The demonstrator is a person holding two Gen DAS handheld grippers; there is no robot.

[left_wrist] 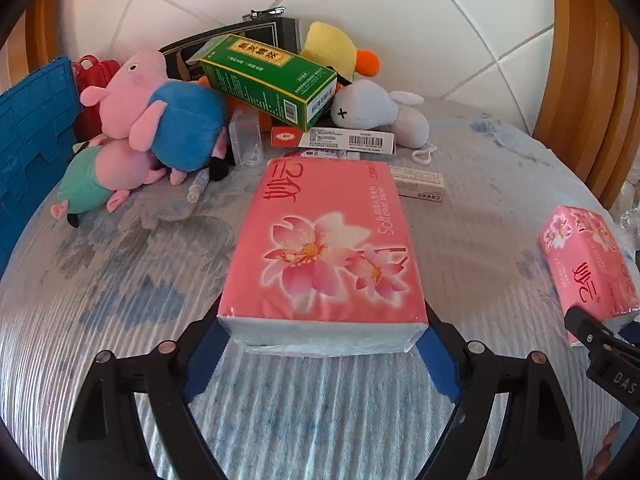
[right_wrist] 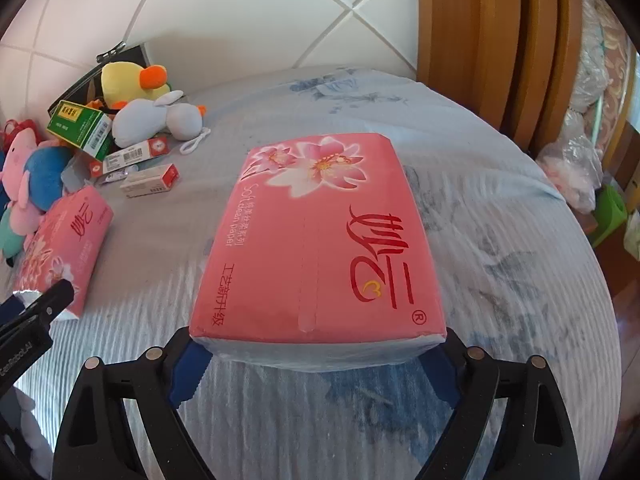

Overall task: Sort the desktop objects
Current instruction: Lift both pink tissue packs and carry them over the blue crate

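The left gripper (left_wrist: 322,344) and right gripper (right_wrist: 316,354) each straddle a pink tissue pack (left_wrist: 324,240) (right_wrist: 320,240); pad contact is hidden under the pack ends, so a grasp is possible, not certain. Farther left, only the left view shows the blue crate (left_wrist: 32,136).

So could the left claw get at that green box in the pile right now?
Probably not yet: the left claw straddles a pink tissue pack, which lies between it and the green box.
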